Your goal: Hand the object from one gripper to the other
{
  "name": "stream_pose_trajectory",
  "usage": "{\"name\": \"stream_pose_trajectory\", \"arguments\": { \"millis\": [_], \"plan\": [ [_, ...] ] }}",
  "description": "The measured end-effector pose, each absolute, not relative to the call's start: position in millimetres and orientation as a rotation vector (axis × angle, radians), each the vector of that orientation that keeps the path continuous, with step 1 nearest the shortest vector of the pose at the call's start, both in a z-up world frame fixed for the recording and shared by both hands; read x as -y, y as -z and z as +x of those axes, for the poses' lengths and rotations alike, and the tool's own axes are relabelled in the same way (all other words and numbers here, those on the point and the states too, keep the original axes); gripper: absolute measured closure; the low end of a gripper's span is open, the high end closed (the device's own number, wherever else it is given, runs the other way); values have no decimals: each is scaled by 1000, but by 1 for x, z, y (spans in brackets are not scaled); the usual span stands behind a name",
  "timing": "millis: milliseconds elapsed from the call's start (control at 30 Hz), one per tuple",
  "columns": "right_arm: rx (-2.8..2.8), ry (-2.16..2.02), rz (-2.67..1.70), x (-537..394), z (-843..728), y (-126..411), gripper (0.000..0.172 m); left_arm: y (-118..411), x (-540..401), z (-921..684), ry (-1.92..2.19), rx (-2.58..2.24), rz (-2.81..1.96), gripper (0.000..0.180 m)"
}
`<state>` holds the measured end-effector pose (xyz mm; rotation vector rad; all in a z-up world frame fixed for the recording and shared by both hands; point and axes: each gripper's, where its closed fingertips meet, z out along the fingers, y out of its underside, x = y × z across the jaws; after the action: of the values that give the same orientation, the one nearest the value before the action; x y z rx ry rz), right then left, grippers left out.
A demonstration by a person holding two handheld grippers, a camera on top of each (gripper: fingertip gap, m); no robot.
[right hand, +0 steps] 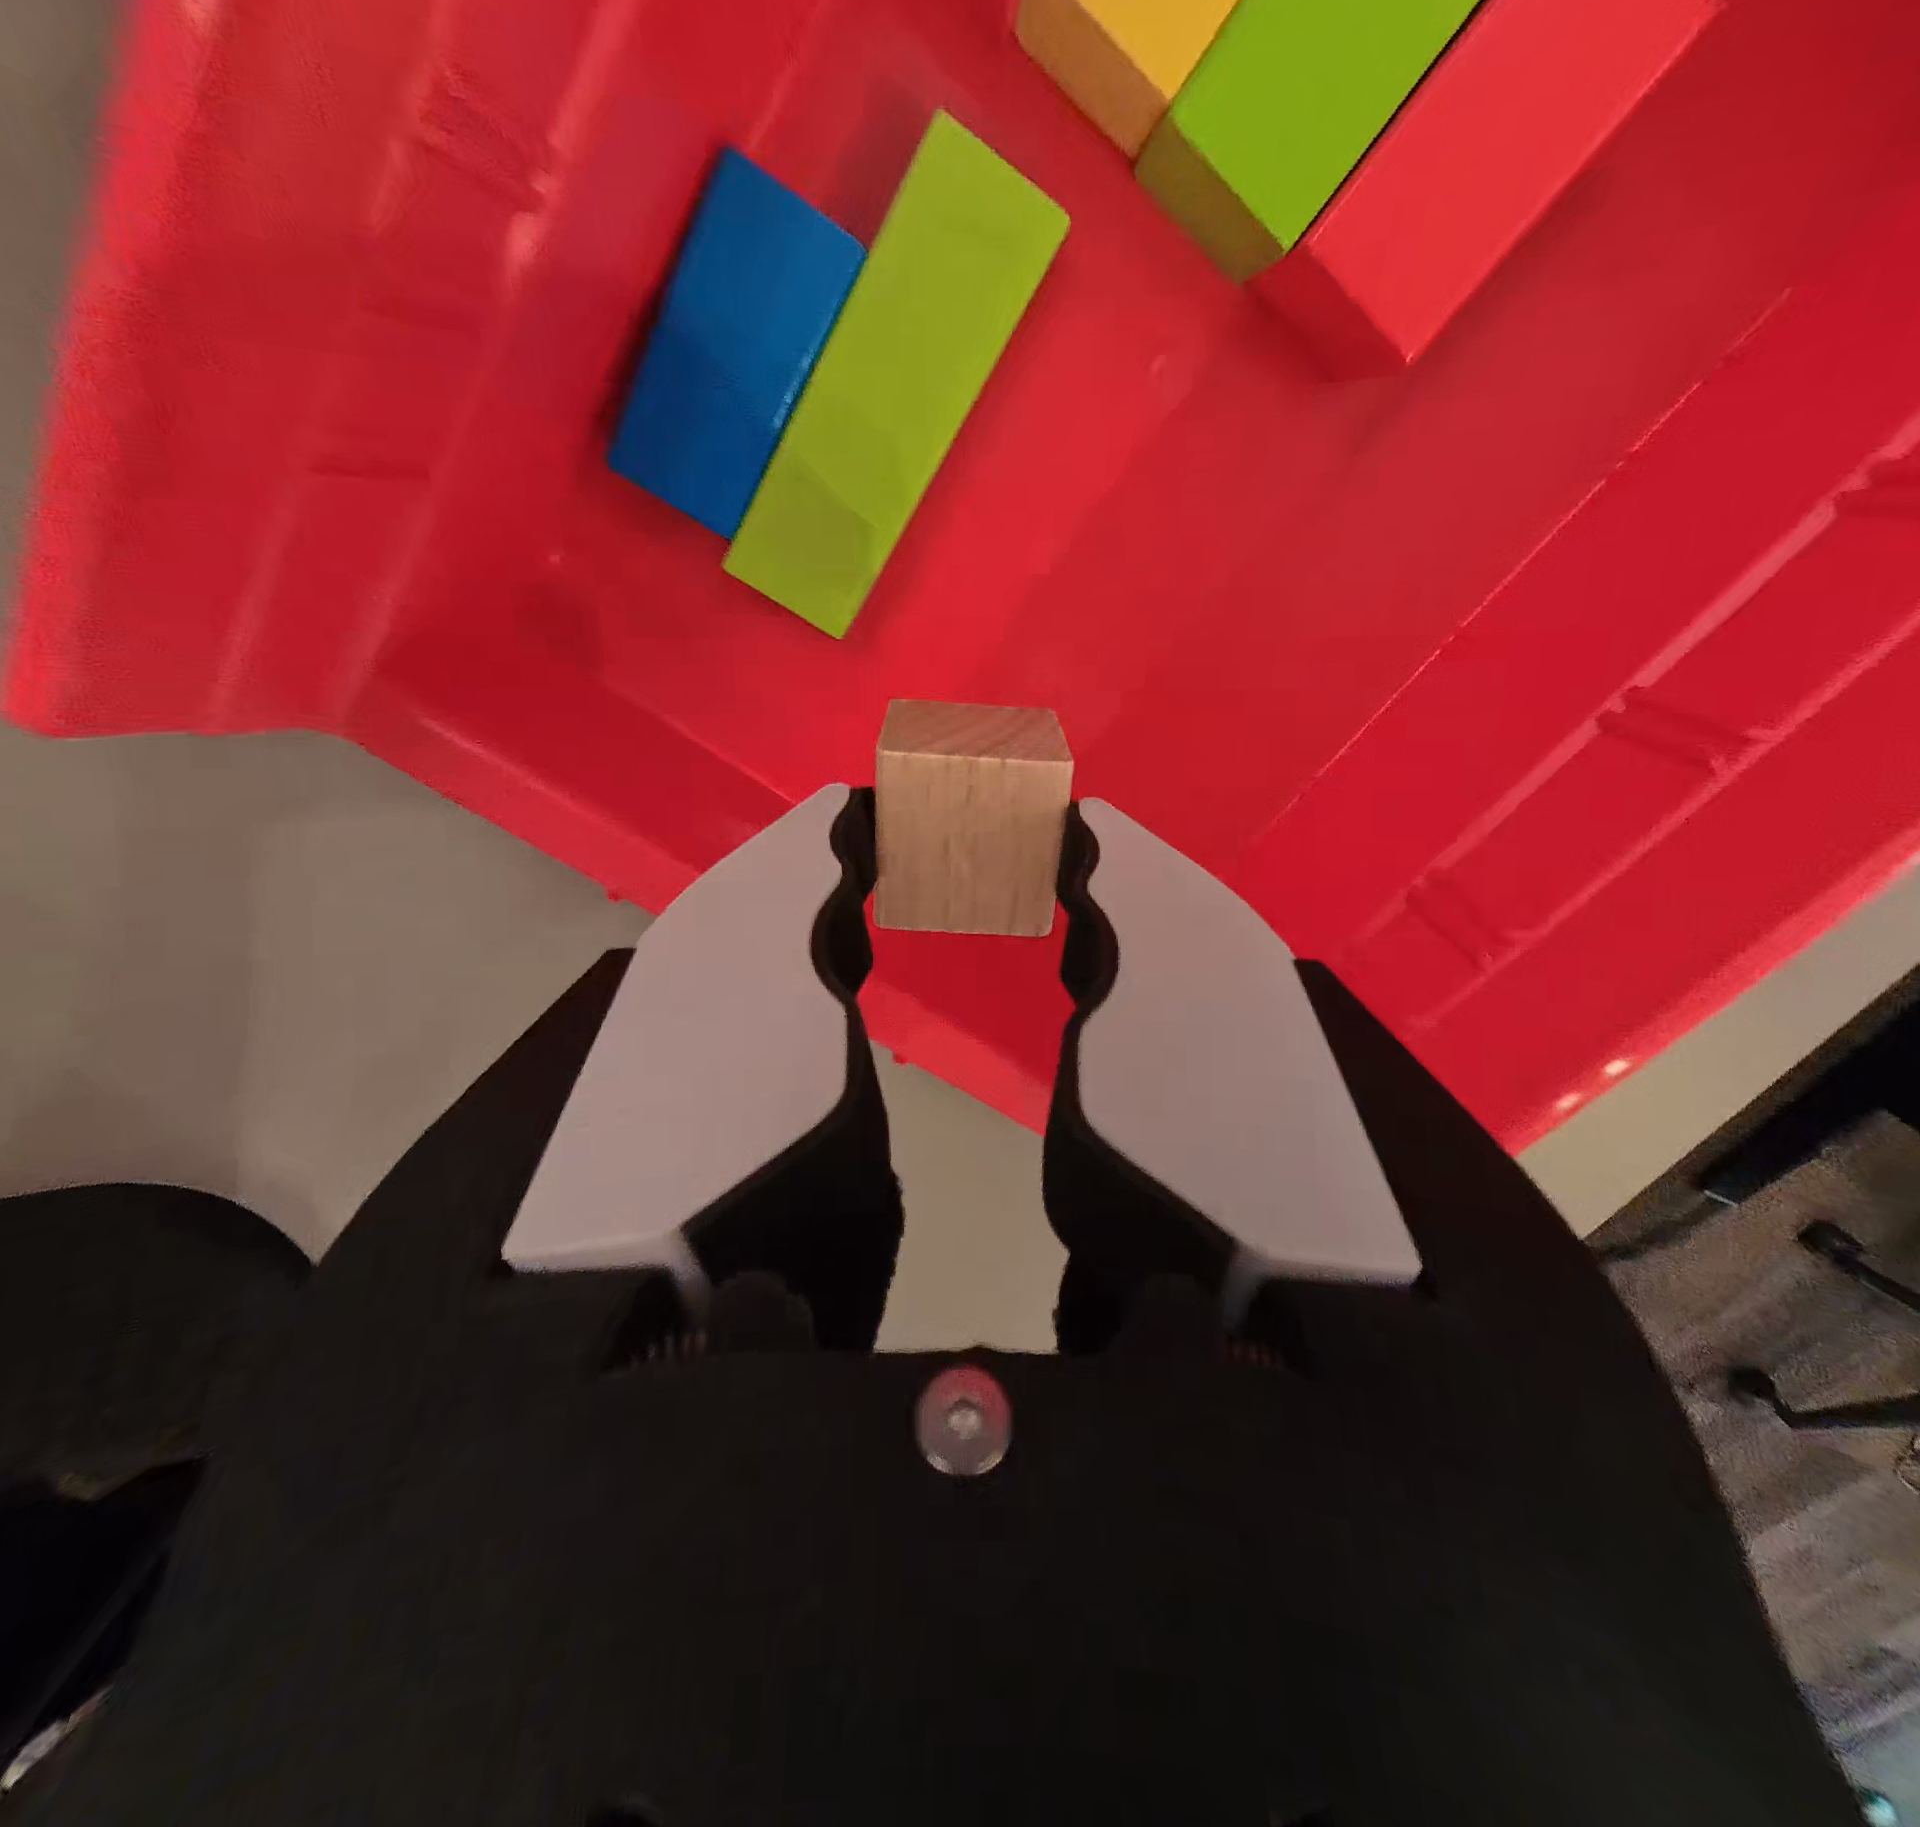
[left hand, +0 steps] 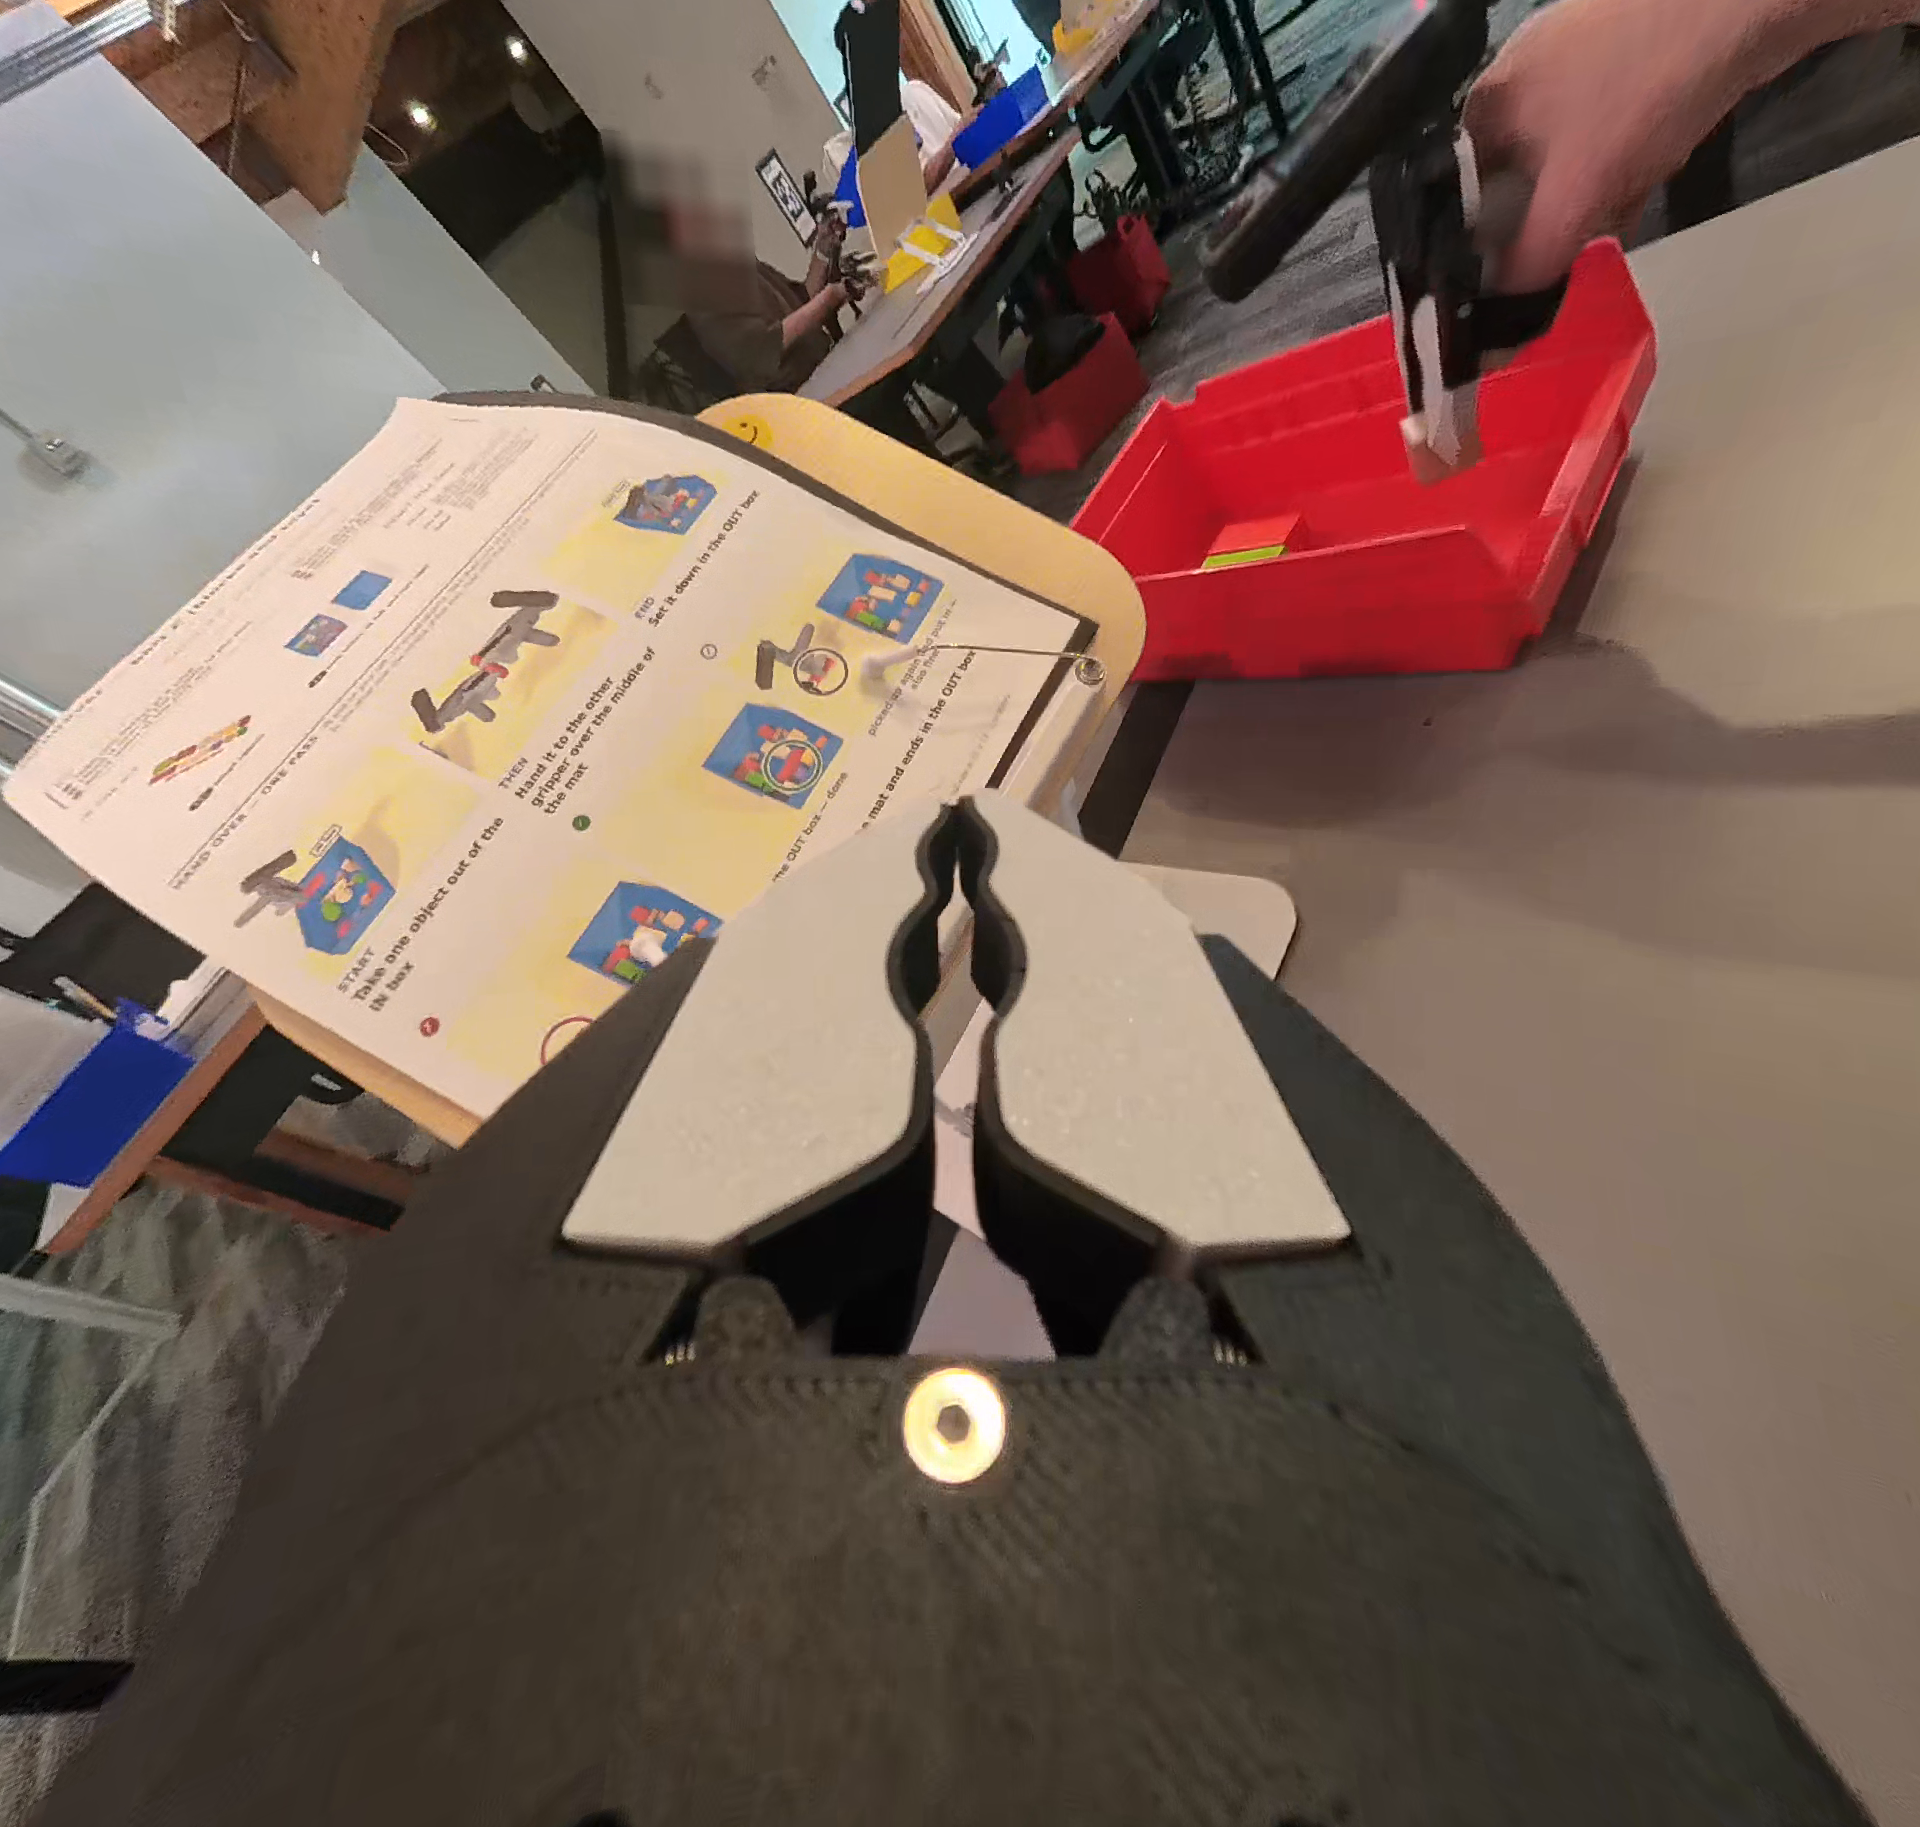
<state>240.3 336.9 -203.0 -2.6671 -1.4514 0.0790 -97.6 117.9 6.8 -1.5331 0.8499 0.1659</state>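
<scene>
Closed on a plain wooden cube, both pads pressing its sides, the right claw hangs over the red bin, which already holds blue, green, yellow and red blocks; the left claw is fully closed on nothing, well away from the bin, in front of an instruction sheet on a stand. Judged from this, the handover is done and the step in hand is setting down, which calls for lowering the cube to a free patch of bin floor before opening. Grey worktop carries the bin, in an open workshop with further tables behind it.
</scene>
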Motion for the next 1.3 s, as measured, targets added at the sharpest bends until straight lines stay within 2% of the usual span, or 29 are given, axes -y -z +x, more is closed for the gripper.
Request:
{"name": "stream_pose_trajectory", "arguments": {
  "millis": [300, 600, 767, 1033, 1233, 1300],
  "plan": [
    [980, -290, -2812, -382, 223, 240, 140, 18, -129, -94, -136, -864, -1585, 180],
    [951, -173, -2865, -391, 203, 256, 140, 21, -130, -102, -135, -858, -1598, 180],
    [876, -306, -2813, -390, 201, 235, 124, 16, -126, -106, -138, -852, -1593, 180],
    [856, -349, -2828, -388, 209, 238, 155, 13, -125, -105, -144, -850, -1590, 179],
    [863, -397, -2849, -385, 197, 239, 155, 15, -126, -105, -147, -855, -1593, 179],
    [849, -401, -2851, -385, 199, 238, 148, 17, -127, -106, -153, -860, -1601, 178]
  ]
}}
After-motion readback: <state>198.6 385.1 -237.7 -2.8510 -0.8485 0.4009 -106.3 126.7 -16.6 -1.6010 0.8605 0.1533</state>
